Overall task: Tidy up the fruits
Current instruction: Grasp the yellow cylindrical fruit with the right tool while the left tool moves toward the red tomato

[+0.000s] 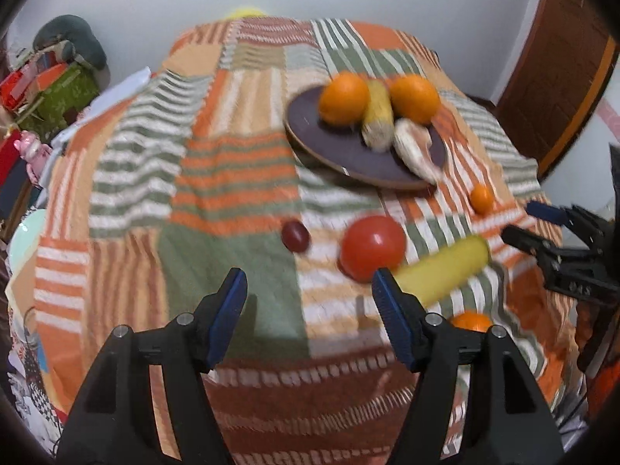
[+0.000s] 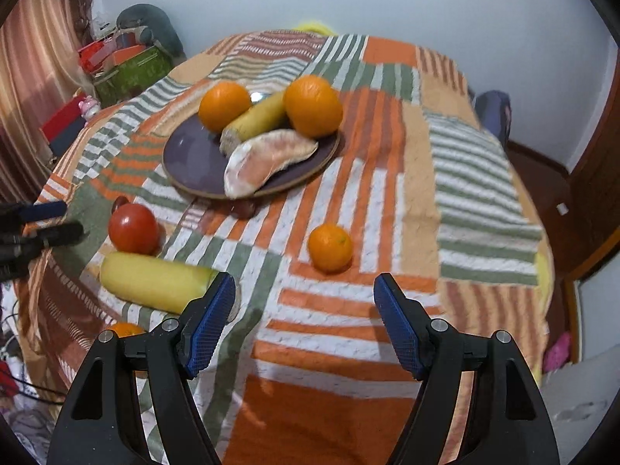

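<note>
A dark purple plate (image 1: 333,147) (image 2: 193,151) holds two oranges (image 2: 224,104), a corn cob (image 2: 255,118) and a peeled pomelo piece (image 2: 267,159). On the cloth in front lie a tomato (image 1: 372,247) (image 2: 133,228), a yellow cob (image 1: 445,267) (image 2: 155,283), a small mandarin (image 1: 481,198) (image 2: 330,247), a dark red grape (image 1: 295,235) and another mandarin (image 1: 471,321) at the near edge. My left gripper (image 1: 309,283) is open over the cloth, left of the tomato, nothing between its fingers. My right gripper (image 2: 305,283) is open and empty just short of the small mandarin.
The striped orange, green and white cloth (image 2: 348,329) covers a round table that drops off at every side. Boxes and a grey plush (image 2: 147,27) crowd the far left. A wooden door (image 1: 562,77) stands at the right. A second grape (image 2: 245,209) lies by the plate's near rim.
</note>
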The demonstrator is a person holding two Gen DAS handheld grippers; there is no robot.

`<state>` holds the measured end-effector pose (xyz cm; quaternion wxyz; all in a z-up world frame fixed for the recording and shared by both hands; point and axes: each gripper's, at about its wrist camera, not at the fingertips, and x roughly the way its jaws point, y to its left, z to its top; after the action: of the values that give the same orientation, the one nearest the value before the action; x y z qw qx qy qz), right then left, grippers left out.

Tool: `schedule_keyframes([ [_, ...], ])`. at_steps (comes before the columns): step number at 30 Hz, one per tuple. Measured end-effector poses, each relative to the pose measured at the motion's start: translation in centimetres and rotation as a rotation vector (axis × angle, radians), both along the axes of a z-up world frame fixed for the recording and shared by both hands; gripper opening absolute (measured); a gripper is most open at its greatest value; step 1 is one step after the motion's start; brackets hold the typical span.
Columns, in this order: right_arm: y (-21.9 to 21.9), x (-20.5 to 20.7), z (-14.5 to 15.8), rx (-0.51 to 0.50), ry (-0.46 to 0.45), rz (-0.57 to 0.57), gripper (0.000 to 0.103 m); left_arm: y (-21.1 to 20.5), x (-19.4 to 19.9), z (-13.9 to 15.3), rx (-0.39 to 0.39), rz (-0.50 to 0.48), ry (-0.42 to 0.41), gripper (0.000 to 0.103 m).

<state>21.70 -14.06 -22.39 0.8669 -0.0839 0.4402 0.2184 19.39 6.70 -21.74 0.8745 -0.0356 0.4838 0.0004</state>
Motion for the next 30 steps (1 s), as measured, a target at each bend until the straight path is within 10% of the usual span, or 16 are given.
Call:
schedule_keyframes([
  [30,1.2,-2.2,0.7,-0.05,-0.032,0.154,0.073,-2.1,0.1,-0.1,0.021,-0.014,0.008,0.067],
])
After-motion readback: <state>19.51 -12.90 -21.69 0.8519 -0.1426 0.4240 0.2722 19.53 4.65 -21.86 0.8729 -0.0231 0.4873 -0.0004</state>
